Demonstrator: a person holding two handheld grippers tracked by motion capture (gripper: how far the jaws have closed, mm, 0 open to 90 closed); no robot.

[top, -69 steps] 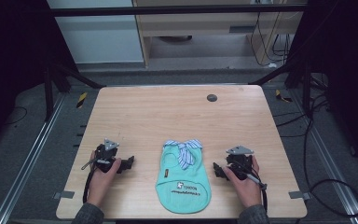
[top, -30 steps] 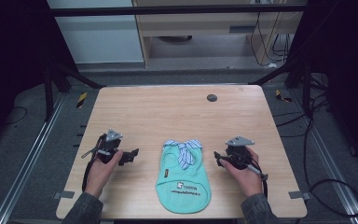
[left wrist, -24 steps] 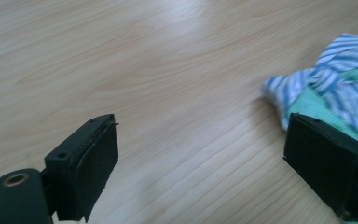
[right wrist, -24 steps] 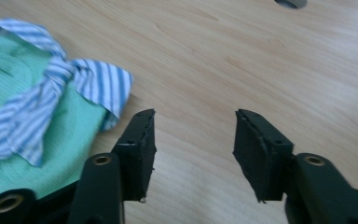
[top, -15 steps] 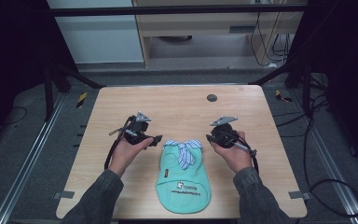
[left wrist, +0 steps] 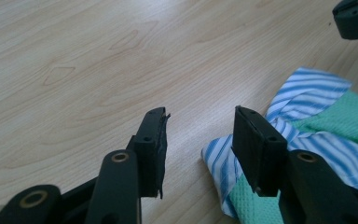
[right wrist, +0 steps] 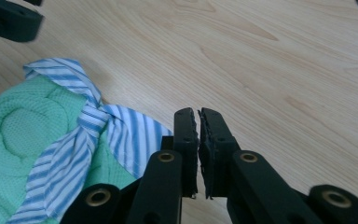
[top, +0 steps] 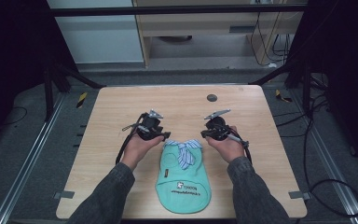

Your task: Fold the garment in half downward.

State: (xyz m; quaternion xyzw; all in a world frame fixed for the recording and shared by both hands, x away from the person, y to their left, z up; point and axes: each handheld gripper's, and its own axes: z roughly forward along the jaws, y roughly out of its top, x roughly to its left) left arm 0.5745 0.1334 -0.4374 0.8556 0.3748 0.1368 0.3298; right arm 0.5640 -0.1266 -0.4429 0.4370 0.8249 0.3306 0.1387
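bib (top: 184, 179) on table (top: 121, 107), near edge at 6 o'clock | left gripper (top: 161, 135) at bib's 10 o'clock, just beside its collar | right gripper (top: 206, 133) at bib's 2 o'clock | round disc (top: 211, 97) toward far edge, 12 o'clock

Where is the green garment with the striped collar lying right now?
In the high view the green garment lies flat at the table's near edge, centred between the person's forearms, its striped collar pointing away between the left gripper and right gripper.
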